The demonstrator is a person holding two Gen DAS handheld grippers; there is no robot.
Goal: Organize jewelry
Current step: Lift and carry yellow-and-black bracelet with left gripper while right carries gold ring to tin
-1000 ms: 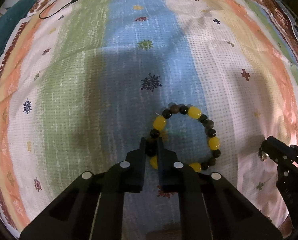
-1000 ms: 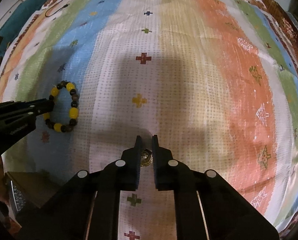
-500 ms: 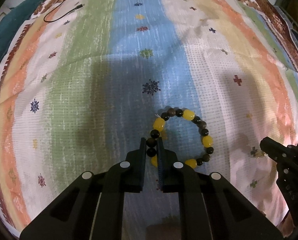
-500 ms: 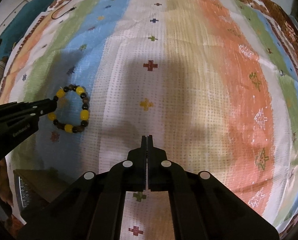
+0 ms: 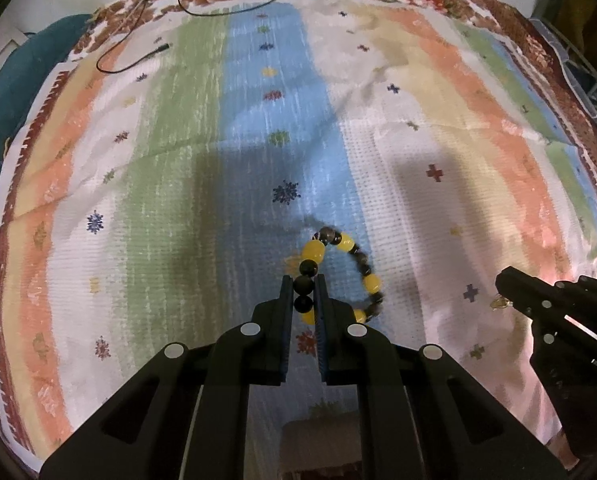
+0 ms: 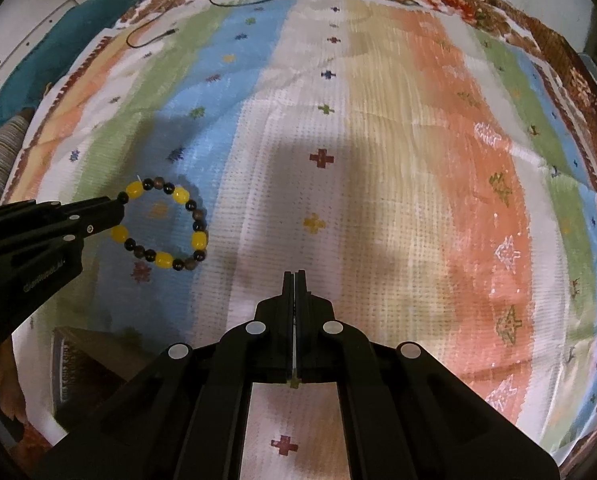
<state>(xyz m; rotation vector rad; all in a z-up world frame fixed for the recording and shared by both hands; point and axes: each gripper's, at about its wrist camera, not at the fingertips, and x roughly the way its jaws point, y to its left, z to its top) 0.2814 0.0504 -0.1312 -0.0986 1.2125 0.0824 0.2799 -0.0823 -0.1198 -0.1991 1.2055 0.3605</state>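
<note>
Left wrist view: the left gripper (image 5: pixel 303 294) points steeply down at a striped cloth (image 5: pixel 178 184) with small flower and cross motifs. Its two fingers are drawn close and clamp a beaded bracelet (image 5: pixel 368 282) by a run of dark beads, which sit pinched between the pads. The rest of the loop — yellow beads alternating with dark ones — hangs out ahead and to the right of the fingertips, partly blurred, over the blue stripe. At the right edge the right gripper (image 5: pixel 502 300) comes in from the side, with a small pale metallic piece (image 5: pixel 499 302) at its tip; what kind of jewelry it is cannot be told. A thin black cable (image 5: pixel 138 58) lies on the far part of the cloth, and a teal fabric (image 5: pixel 14 80) lies beyond its left border.

Right wrist view: the right gripper's fingers (image 6: pixel 288 296) are pressed together with no visible gap. A tiny yellowish bit shows low in the slit between them, so they seem to nip the small piece, though it is mostly hidden. On the left the left gripper reaches in sideways and holds the bracelet at one edge — the ring of beads hangs open and round over the blue stripe. A dark box-like object (image 6: pixel 86 364) sits at the lower left.
</note>
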